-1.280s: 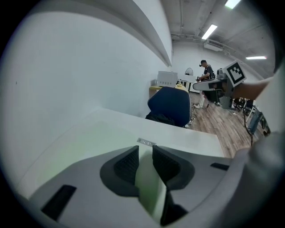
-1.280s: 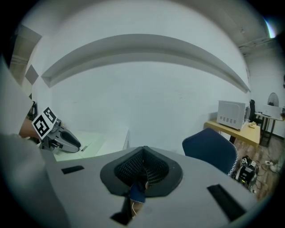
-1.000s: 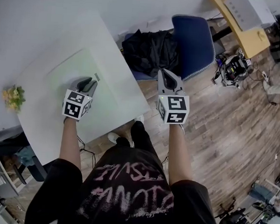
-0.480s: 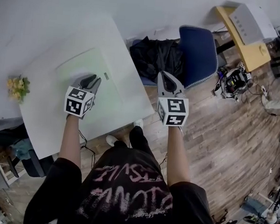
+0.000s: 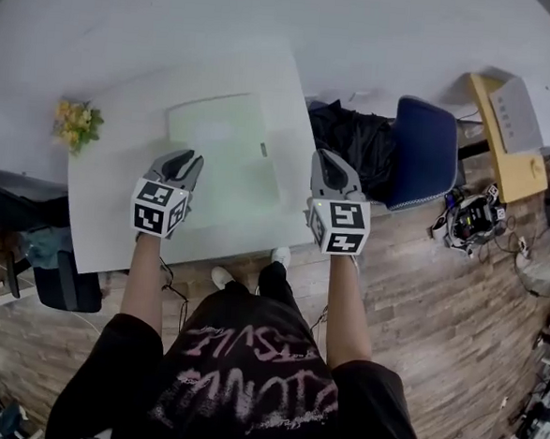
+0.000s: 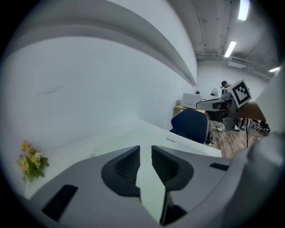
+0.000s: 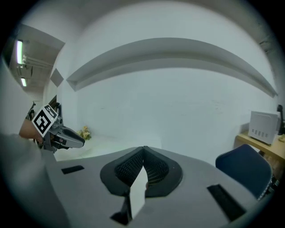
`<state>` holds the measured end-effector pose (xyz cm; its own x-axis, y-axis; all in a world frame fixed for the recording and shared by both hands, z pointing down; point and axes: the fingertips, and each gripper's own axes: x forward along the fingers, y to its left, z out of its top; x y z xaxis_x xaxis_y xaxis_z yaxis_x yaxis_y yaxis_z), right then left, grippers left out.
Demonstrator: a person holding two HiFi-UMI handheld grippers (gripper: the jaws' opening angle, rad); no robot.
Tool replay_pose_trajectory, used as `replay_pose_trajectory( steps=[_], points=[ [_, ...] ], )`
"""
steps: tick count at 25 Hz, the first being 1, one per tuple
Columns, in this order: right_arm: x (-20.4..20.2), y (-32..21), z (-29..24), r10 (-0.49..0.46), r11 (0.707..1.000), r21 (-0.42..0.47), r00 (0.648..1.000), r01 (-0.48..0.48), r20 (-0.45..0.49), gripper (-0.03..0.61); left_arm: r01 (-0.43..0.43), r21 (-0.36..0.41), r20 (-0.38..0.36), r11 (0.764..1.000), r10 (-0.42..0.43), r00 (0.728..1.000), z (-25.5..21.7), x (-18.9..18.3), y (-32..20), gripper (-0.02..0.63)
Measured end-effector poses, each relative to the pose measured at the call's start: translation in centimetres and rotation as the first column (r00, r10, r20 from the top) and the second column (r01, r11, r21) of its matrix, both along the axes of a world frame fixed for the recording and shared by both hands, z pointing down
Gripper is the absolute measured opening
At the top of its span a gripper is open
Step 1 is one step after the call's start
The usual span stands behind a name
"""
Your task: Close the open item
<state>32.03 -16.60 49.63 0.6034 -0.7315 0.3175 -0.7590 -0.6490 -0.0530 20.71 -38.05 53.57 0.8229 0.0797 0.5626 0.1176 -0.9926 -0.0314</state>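
Pale green, thin, lying flat: item (image 5: 225, 154) on the white table (image 5: 116, 203), small dark mark (image 5: 263, 149) at its right edge. Reads as one flat slab from the head view.

Over the item's near-left edge: left gripper (image 5: 180, 163), jaws a narrow slit apart, nothing held, green surface visible through the slit.
At the table's right edge, just beside the item's near-right corner: right gripper (image 5: 328, 161), jaws together at the tips, nothing between them.

Versus 1.0 s ago:
- Whole view swung. Table and item were up-left, now centred between the two grippers.
- left gripper was square over the item, now at its left edge.
- right gripper was out over the wood floor (image 5: 438, 300), well clear of the table, now at the table's edge.
- flowers (image 5: 75, 123) gone from mid-left to upper-left of frame, same end of the table.
- blue chair (image 5: 428, 151) and black jacket (image 5: 356, 140) were behind and between the grippers, now right of the right gripper.
- yellow desk (image 5: 498, 140) with white box (image 5: 536, 110) pushed to the far right.
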Motion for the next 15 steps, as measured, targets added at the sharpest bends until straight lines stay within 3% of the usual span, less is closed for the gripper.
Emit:
replay_pose_trajectory(
  steps=[6, 11, 15],
  points=[
    [-2.5, -5.7, -1.4, -0.117, 0.993, 0.017, 0.993, 0.117, -0.026, 0.009, 0.149, -0.023, -0.065, 0.989, -0.150, 0.987, -2.2, -5.3, -4.5, 0.078],
    [-4.8, -10.1, -2.5, -0.197, 0.980, 0.031, 0.980, 0.198, -0.038, 0.009, 0.271, -0.056, -0.130, 0.961, -0.276, 0.952, -4.2, -9.2, -7.9, 0.068],
    [-6.1, -12.8, -3.6, -0.245, 0.968, 0.040, 0.968, 0.247, -0.048, 0.009, 0.329, -0.035, -0.174, 0.944, -0.330, 0.928, -6.0, -11.4, -9.9, 0.047]
  ],
)
